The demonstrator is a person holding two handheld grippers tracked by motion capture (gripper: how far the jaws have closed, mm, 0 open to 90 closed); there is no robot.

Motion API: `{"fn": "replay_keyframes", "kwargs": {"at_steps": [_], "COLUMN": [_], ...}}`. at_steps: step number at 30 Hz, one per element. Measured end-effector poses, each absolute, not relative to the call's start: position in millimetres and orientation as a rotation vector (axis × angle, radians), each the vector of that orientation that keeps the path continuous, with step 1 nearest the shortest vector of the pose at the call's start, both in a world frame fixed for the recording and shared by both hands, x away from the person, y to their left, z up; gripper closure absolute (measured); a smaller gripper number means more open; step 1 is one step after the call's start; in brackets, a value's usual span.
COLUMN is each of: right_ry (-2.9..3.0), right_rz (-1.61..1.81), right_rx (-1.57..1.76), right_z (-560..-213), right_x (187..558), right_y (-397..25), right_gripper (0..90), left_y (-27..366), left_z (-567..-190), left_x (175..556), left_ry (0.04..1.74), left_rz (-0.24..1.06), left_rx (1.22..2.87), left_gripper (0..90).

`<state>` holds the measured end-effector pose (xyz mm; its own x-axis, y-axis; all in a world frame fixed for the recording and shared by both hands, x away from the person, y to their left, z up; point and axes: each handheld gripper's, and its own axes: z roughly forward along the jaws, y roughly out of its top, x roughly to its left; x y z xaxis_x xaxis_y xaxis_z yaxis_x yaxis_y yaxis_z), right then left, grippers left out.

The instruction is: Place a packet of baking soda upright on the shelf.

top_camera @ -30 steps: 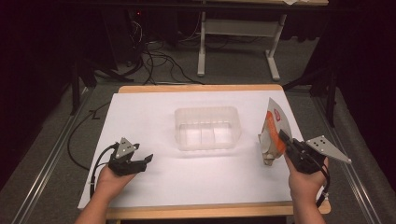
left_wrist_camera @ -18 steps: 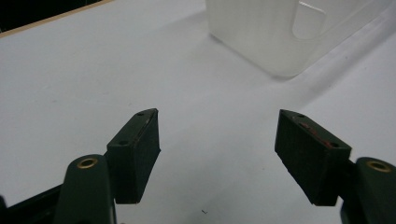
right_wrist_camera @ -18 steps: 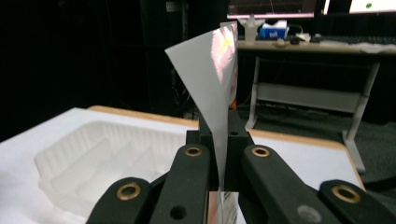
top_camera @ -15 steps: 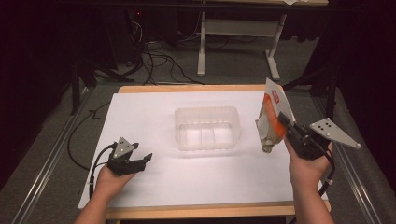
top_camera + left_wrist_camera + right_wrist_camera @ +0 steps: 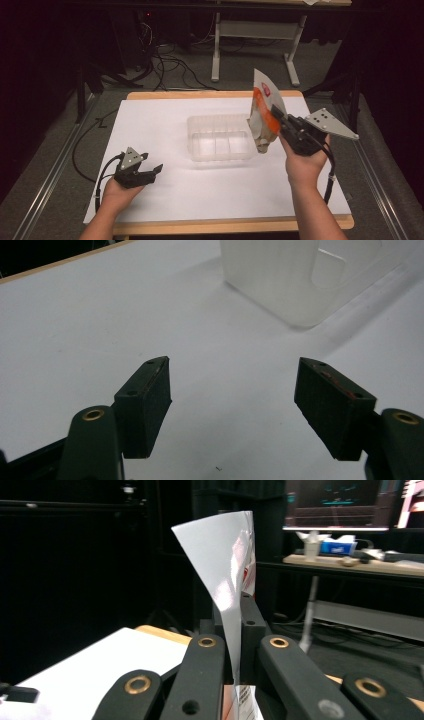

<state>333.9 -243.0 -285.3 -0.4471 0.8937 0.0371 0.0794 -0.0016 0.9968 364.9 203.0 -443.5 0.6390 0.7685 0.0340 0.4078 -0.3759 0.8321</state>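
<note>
Your right hand-held gripper (image 5: 278, 120) is clamped on the snack pouch (image 5: 263, 112), held upright beside the clear plastic tray (image 5: 220, 138) w/ room to drop in; left hand-held gripper (image 5: 150, 172) rests wide open, empty, on the table (image 5: 160, 120)

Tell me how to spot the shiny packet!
Find the white table and the clear plastic tray in its middle. At the tray's right edge, the right gripper holds a packet upright in the air: it is white and orange, unlike anything else there.
</note>
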Motion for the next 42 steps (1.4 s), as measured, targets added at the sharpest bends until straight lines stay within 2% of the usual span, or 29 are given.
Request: {"fn": "replay_keyframes", "kwargs": {"at_steps": [17,42], "right_ry": [1.702,1.680], "right_rz": [1.582,1.511], "right_rx": [0.984,1.069], "right_z": [-307.0,-335.7], "right_x": [366.4,403.4], "right_y": [-170.5,-156.6], "right_gripper": [90.0,90.0], "left_y": [203.3,201.6], "left_z": [-443.3,-443.4], "left_x": [365.3,364.9], "left_ry": [0.908,0.903], "left_rz": [0.526,0.514], "left_rx": [2.003,2.005], "left_gripper": [31.2,31.2]}}
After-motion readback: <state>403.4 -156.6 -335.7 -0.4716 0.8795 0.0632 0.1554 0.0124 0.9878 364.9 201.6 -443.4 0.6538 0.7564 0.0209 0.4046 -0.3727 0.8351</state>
